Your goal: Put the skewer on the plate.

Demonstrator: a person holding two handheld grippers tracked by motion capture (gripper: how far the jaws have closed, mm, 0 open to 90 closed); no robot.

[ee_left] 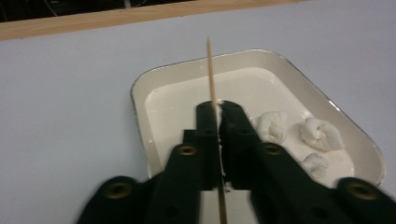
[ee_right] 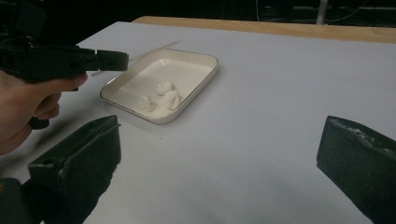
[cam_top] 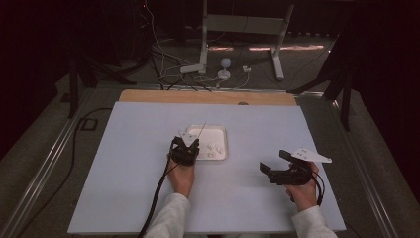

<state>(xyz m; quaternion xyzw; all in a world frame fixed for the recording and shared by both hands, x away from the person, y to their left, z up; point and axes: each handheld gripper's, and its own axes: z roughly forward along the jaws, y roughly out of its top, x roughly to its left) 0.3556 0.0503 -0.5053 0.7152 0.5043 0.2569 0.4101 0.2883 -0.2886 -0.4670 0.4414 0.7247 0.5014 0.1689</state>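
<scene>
Dark floor and tangled cables lay behind the table [cam_top: 124,198], whose smooth, matte pale-grey top ended in a strip of bare wood along the far edge. Near the middle of it sat a shallow cream tray [ee_left: 140,79], rectangular with rounded corners and a glossy raised rim. Three small white lumps [ee_left: 322,133], soft and puffy with folded, creased surfaces, lay close together in the part of the tray farthest from your left hand.

You held the left gripper [ee_left: 218,112] just over the near edge of the tray. Its two black jaws stood almost together, pinching a thin, straight wooden skewer [ee_left: 210,70] between their tips. The pale, slender stick ran up out of the grip with its pointed end slanting out over the tray's far rim, and its lower part passed down between the jaws toward you. In the right gripper view, your left hand [ee_right: 21,109] wrapped the black handle, with the skewer poking out past the tray.

Your right gripper [cam_top: 271,166] rested well apart from the tray, off to its right over bare table. Its blocky black jaws were spread wide with nothing between them, and their inner pads looked rough and slightly dusted with white.
</scene>
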